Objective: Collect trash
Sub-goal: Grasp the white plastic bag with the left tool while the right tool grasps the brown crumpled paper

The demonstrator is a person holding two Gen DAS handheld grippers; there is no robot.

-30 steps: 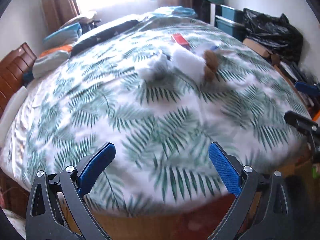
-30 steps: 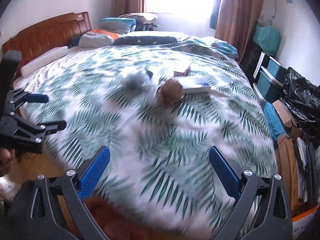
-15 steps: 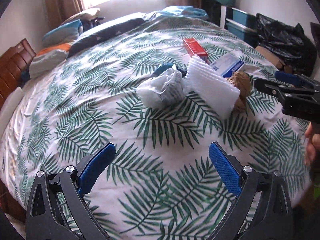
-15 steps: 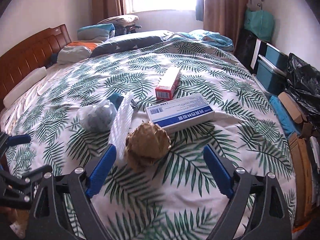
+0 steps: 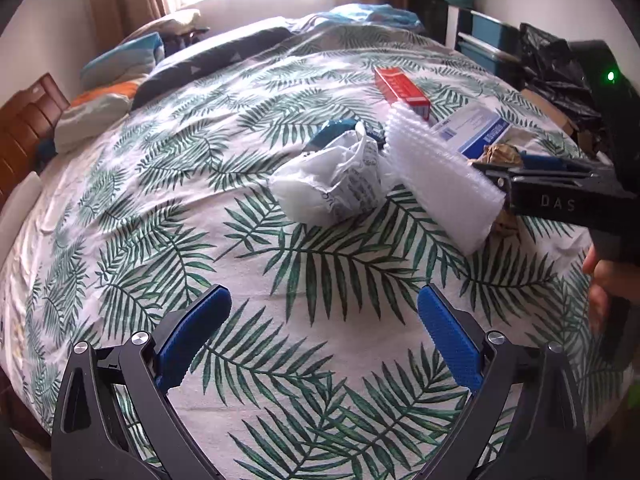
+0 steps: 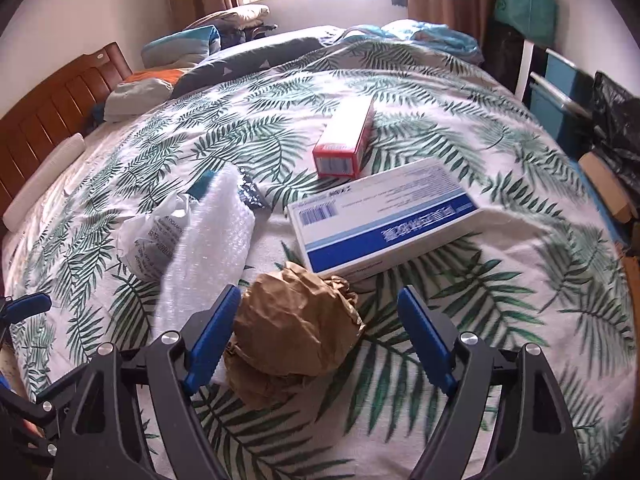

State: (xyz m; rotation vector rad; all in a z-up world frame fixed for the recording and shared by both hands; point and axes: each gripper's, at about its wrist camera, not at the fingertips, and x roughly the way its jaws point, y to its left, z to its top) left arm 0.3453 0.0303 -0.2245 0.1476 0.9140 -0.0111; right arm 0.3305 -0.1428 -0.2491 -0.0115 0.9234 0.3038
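Note:
Trash lies on a leaf-print bed cover. A crumpled brown paper ball (image 6: 294, 330) sits between the open fingers of my right gripper (image 6: 320, 320); the fingers do not visibly touch it. Beside it lie a sheet of bubble wrap (image 6: 208, 248), a crumpled white plastic bag (image 6: 150, 240), a white and blue box (image 6: 384, 216) and a red box (image 6: 346, 140). My left gripper (image 5: 324, 320) is open and empty, short of the white bag (image 5: 332, 188) and bubble wrap (image 5: 440, 184). The right gripper (image 5: 560, 196) shows at the right of the left wrist view, over the paper ball (image 5: 500, 156).
Pillows (image 6: 140, 92) and a wooden headboard (image 6: 52, 120) are at the far left. Black rubbish bags (image 5: 560, 76), teal bins (image 6: 560, 92) and cardboard boxes (image 6: 608, 184) stand on the floor right of the bed. A small dark wrapper (image 6: 250, 192) lies behind the bubble wrap.
Both grippers moved forward over the bed toward the trash pile. The right gripper closed in until the brown paper ball sits between its fingers, and its opening narrowed a little.

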